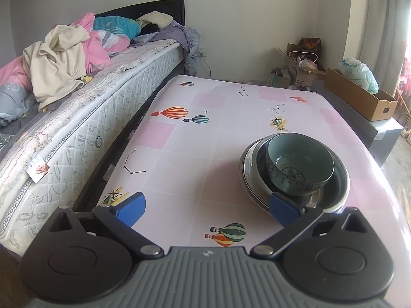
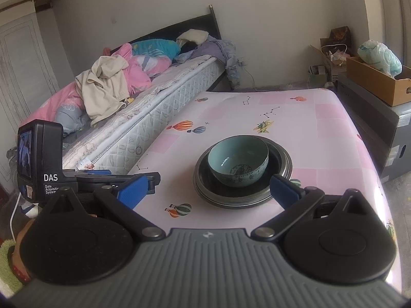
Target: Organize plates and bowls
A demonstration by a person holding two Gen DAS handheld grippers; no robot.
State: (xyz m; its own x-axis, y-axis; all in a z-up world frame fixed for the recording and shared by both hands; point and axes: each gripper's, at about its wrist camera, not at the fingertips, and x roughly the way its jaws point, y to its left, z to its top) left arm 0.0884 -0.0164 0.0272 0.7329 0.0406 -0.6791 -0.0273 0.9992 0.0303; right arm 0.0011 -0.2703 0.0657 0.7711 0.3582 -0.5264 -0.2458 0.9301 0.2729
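Note:
A teal bowl (image 1: 299, 164) with a patterned outside sits upright in a stack of dark, silver-rimmed plates (image 1: 245, 172) on the pink balloon-print table (image 1: 179, 154). My left gripper (image 1: 206, 209) is open and holds nothing. Its right pad (image 1: 283, 209) overlaps the stack's near rim, and I cannot tell whether they touch. In the right wrist view the bowl (image 2: 237, 159) and plates (image 2: 218, 201) lie just ahead of my open right gripper (image 2: 208, 191), whose right pad (image 2: 283, 190) is close to the stack's front right rim. The left gripper's body (image 2: 38, 159) shows at the left.
A bed (image 1: 77, 102) piled with bedding runs along the table's left side. A cardboard box (image 1: 359, 97) rests on a dark cabinet (image 1: 380, 131) to the right. The table (image 2: 321, 141) has bare cloth behind and left of the stack.

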